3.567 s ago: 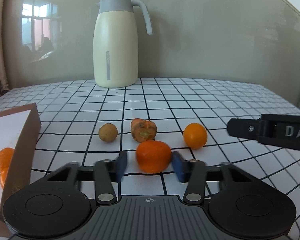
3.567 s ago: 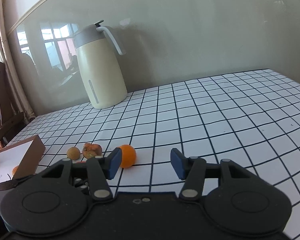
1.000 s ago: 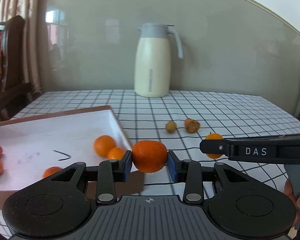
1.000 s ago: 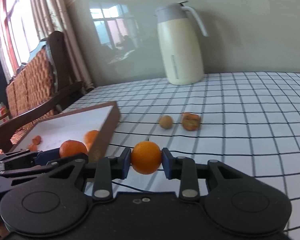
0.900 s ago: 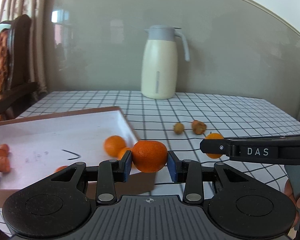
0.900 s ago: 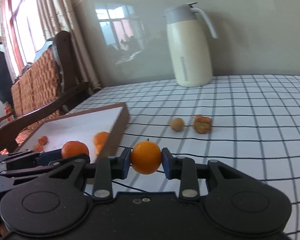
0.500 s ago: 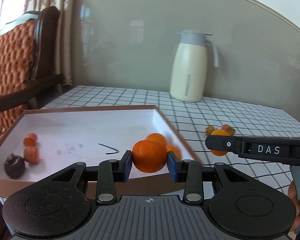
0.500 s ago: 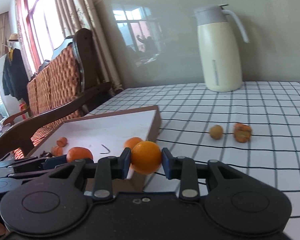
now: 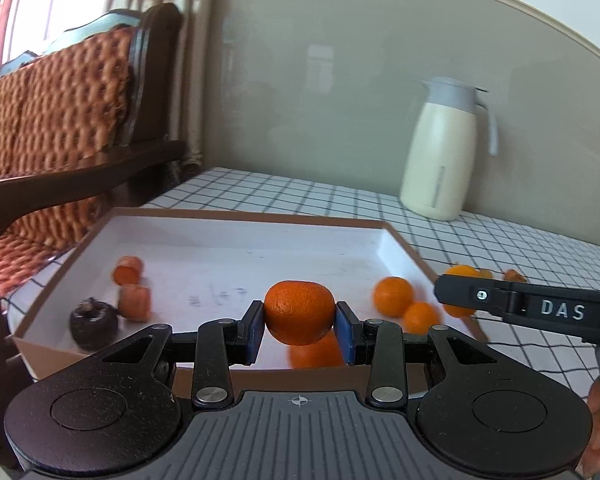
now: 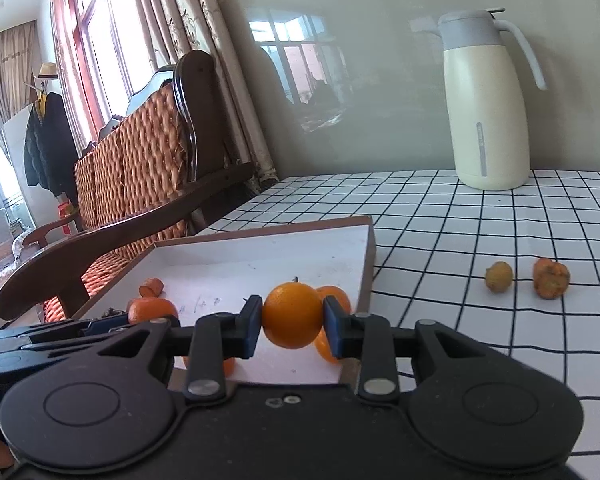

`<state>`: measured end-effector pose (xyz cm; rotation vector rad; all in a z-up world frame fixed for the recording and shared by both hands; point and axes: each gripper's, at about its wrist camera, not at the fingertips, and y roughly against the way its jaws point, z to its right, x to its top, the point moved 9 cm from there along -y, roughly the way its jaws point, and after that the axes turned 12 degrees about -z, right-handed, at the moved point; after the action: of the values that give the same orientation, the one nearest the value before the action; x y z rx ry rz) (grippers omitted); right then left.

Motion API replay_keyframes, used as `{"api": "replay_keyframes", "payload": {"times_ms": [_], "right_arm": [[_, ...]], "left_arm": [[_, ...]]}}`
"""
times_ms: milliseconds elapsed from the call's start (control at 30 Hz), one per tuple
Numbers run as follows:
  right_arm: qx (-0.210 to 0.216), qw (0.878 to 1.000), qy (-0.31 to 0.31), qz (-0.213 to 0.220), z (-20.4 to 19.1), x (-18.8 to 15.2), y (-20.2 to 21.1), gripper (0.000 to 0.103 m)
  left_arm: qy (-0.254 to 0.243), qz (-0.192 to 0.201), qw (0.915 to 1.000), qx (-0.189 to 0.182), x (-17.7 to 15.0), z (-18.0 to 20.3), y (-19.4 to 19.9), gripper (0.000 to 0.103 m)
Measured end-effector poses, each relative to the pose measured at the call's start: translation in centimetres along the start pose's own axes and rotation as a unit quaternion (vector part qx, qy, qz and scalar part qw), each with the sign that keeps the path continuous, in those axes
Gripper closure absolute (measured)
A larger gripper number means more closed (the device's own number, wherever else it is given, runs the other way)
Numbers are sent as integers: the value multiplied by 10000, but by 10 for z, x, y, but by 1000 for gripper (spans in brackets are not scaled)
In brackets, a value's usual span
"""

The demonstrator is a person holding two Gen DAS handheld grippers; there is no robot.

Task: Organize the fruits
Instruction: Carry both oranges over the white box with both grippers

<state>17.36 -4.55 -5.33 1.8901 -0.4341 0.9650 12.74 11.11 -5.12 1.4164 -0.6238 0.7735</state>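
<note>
From my left wrist camera, my left claw (image 9: 299,330) is clamped on a mandarin (image 9: 299,311), its blue pads pressing the fruit from both sides. I hold it above the near edge of the tray (image 9: 236,213), a shallow brown box with a white floor that sits at the table's left edge. Inside the tray, two oranges (image 9: 393,295) lie touching each other near its right wall. Near the left wall are two small orange pieces (image 9: 128,270) and a dark, shrivelled fruit (image 9: 93,323) at the near left corner. Another orange fruit (image 9: 314,354) lies on the tray floor just below the mandarin. My right claw (image 9: 456,296) reaches in from the right, over the tray's right wall, gripping an orange (image 9: 460,274) that is partly hidden behind it. A cream jug (image 9: 444,152) with a grey lid stands upright at the far edge of the checked tablecloth (image 9: 500,240). A wooden chair (image 9: 72,120) with a woven back stands left of the table.

From my right wrist camera, my right claw (image 10: 293,330) is closed tight on the orange (image 10: 293,315), held over the tray's (image 10: 260,236) near right corner. More oranges (image 10: 334,294) show just behind it on the tray floor. My left claw (image 10: 112,322) comes in from the left with the mandarin (image 10: 153,309) in its grip, and one small piece (image 10: 151,287) lies beyond it. On the tablecloth (image 10: 460,240), well right of the tray, a small yellowish fruit (image 10: 499,276) and a rough orange fruit (image 10: 551,278) sit near each other. The jug (image 10: 485,100) stands at the far edge, the chair (image 10: 140,168) to the left.
</note>
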Motion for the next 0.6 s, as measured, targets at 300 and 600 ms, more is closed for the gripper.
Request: {"api": "replay_keyframes", "payload": {"times_ms": [300,600], "right_arm": [[64,9999,-36,116,-10,10,-9,79],[110,9998,-4,142,-22,16,-21,79]], "left_arm": [[328,85,9990,302,6,-33,-3,65],[528,159,9972,509,12,-56,-5,65]]}}
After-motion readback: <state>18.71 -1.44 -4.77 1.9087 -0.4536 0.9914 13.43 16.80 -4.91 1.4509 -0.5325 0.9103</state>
